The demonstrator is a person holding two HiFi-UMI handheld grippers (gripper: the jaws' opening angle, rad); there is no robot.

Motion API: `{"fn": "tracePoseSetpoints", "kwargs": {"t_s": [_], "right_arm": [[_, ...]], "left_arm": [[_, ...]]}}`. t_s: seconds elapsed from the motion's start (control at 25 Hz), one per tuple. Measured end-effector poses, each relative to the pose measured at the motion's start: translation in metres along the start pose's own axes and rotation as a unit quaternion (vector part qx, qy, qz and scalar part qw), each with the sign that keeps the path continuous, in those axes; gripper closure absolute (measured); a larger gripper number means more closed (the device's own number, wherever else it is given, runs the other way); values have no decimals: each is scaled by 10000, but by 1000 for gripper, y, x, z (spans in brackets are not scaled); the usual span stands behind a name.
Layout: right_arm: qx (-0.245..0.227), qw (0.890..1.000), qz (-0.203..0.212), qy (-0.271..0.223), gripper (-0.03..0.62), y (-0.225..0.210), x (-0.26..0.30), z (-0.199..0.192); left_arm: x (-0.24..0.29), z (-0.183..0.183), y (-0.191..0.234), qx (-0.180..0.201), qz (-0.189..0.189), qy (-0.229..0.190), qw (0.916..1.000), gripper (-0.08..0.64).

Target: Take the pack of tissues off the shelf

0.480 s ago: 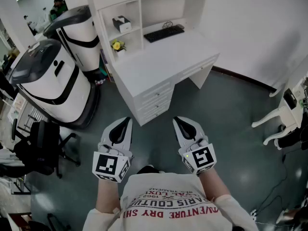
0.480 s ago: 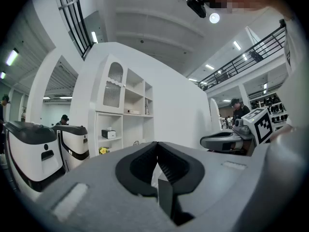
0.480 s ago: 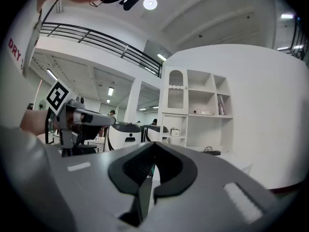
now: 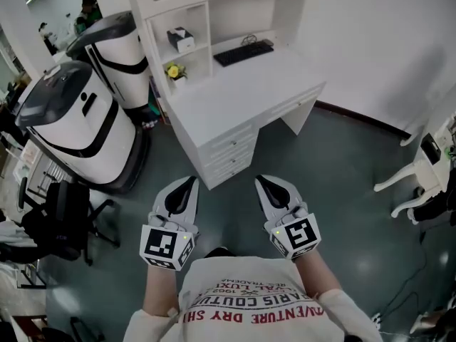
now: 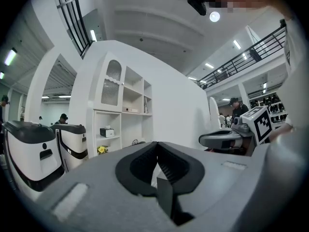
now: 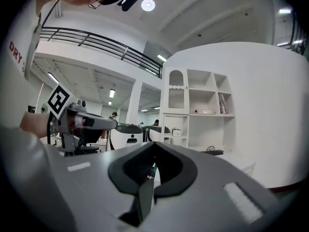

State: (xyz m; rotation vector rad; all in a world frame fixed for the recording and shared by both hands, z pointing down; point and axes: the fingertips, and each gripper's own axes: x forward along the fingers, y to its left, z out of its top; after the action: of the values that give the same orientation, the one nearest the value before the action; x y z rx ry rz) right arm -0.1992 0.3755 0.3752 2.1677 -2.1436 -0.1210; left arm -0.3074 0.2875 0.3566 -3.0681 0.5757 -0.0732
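Note:
The pack of tissues [image 4: 180, 38] is a small dark-and-white box in a left cubby of the white shelf unit [image 4: 214, 9] that stands on the desk, far ahead of me. It also shows small in the left gripper view as the tissue box [image 5: 106, 132] and in the right gripper view as the tissue box [image 6: 176, 132]. My left gripper [image 4: 187, 182] and right gripper [image 4: 262, 179] hang side by side over the floor in front of the person's chest, well short of the desk. Both are shut with nothing between their jaws.
A white desk [image 4: 235, 95] with drawers carries a black keyboard [image 4: 243, 50]; yellow flowers [image 4: 173, 68] sit in a lower cubby. Two large white-and-black machines [image 4: 78, 120] stand to the left, a black office chair [image 4: 64, 219] nearer, a white chair [image 4: 413, 180] at the right.
Almost nothing differs: the view has shifted a touch and the left gripper has edged slightly right. Both grippers stay shut.

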Motion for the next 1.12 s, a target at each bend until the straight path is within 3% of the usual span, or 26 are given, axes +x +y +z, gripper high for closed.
{"fn": "tracePoseSetpoints", "kwargs": {"t_s": [0.12,0.24,0.32,0.36,0.52,0.8,1.12], "right_arm": [[114,9998,-109,103,592,-8,-4,-9],[243,9994,-230,108,592,-20,-12,-13],[316,9989,-320,152,592,-30,-17,-18],[351,9985,-366,185,592,-35,-18,-20],[401,9977,-468,267,592,-52,-15,-26],[358,9972,-466,458,592,-74,27,-44],[380,9960,-479,650,592,-131,131,-59]], "left_arm": [[5,-5,-5,-25,-25,26,10000,555],[8,8,-6,-417,73,-477,9980,526],[13,19,-4,-741,116,-859,9935,221],[17,19,-4,-749,134,-873,9933,138],[34,5,0,-266,312,-548,9977,133],[74,-17,33,-520,340,-338,9975,132],[177,-38,104,-688,248,-280,9969,133]]}}
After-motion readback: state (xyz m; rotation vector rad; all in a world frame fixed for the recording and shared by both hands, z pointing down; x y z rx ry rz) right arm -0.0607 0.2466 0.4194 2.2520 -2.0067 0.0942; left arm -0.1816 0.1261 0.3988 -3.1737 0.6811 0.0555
